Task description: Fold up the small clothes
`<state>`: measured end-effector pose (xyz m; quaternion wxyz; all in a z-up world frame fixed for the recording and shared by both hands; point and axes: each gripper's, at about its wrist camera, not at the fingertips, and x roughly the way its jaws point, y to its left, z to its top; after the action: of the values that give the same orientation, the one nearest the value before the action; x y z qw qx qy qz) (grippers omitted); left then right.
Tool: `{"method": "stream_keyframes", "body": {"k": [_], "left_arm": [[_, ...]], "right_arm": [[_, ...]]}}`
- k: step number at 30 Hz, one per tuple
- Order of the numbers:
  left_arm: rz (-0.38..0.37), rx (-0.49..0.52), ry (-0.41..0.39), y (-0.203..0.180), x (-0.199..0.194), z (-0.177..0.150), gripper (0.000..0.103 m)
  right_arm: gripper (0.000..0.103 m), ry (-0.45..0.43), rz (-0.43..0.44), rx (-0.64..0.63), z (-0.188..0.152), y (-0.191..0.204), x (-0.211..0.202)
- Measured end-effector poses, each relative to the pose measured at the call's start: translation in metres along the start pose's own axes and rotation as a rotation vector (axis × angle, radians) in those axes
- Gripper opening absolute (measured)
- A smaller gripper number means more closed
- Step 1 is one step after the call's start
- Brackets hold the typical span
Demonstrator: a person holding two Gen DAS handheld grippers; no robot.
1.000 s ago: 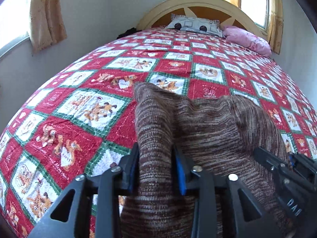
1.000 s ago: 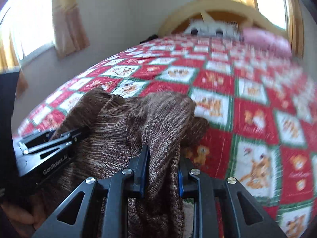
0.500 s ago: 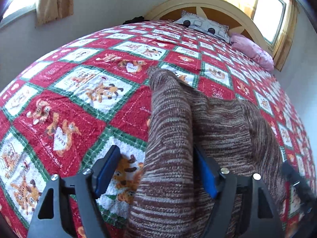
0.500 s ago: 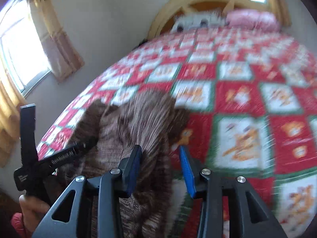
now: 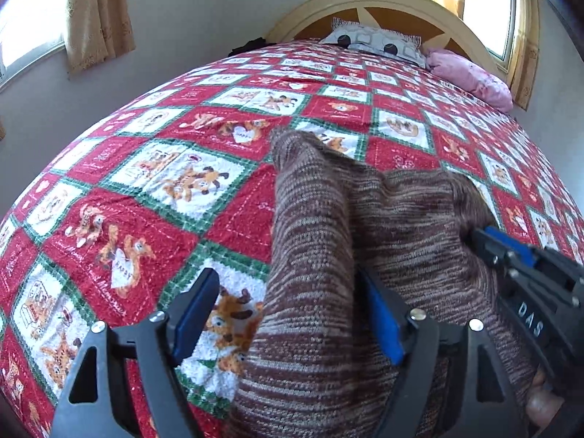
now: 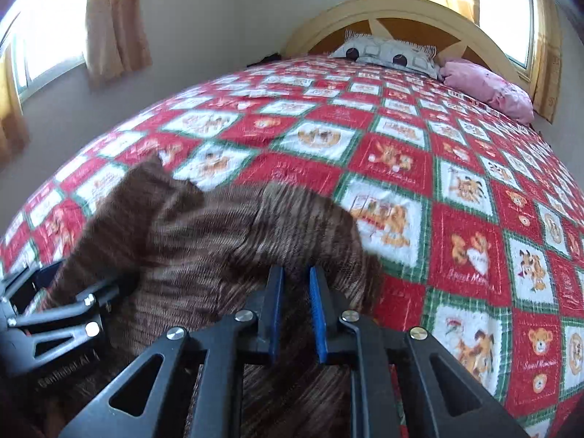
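Note:
A brown striped knit garment point(image 5: 350, 241) lies bunched on the red patterned bedspread point(image 5: 153, 189) near the bed's front edge; it also shows in the right wrist view point(image 6: 219, 241). My left gripper point(image 5: 288, 310) is open wide, its jaws astride a raised ridge of the knit without pinching it. My right gripper point(image 6: 295, 299) has its jaws close together with a fold of the knit between the blue pads point(image 6: 317, 314). Each gripper shows in the other's view, the right one point(image 5: 525, 273) and the left one point(image 6: 54, 325).
The bedspread point(image 6: 456, 182) stretches back to a wooden headboard point(image 5: 383, 3). A grey patterned pillow point(image 5: 376, 40) and a pink pillow point(image 5: 471, 76) lie at the head. Curtained windows point(image 5: 25, 36) flank the bed; the wall runs along the left side.
My left gripper let go of the knit and opened wide. My right gripper opened for a moment, then closed again on a fold. The garment has settled onto the bed.

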<state>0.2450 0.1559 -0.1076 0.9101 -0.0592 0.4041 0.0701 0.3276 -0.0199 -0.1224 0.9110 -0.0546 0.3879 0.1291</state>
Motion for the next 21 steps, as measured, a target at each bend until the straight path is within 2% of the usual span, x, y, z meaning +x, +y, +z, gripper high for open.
{"method": "stream_keyframes", "body": {"k": [7, 11, 12, 14, 16, 21], "left_arm": [[0.045, 0.029, -0.013, -0.007, 0.0, 0.0, 0.083], [0.065, 0.038, -0.018, -0.009, -0.001, 0.0, 0.084], [0.069, 0.039, -0.019, -0.008, 0.0, 0.0, 0.084], [0.07, 0.04, -0.02, -0.008, 0.0, 0.0, 0.084], [0.073, 0.041, -0.02, -0.009, 0.0, 0.0, 0.085], [0.092, 0.052, -0.026, -0.011, -0.001, -0.001, 0.085]], "right_arm": [[0.016, -0.014, -0.101, -0.146, 0.005, 0.018, 0.007], [0.017, -0.027, -0.032, -0.07, 0.004, 0.001, -0.005], [0.016, -0.044, -0.039, -0.047, 0.003, -0.002, -0.012], [0.016, -0.102, -0.068, -0.014, -0.002, -0.004, -0.04], [0.016, -0.124, -0.03, -0.012, -0.009, 0.0, -0.064], [0.016, -0.077, 0.093, -0.051, -0.051, 0.021, -0.105]]}}
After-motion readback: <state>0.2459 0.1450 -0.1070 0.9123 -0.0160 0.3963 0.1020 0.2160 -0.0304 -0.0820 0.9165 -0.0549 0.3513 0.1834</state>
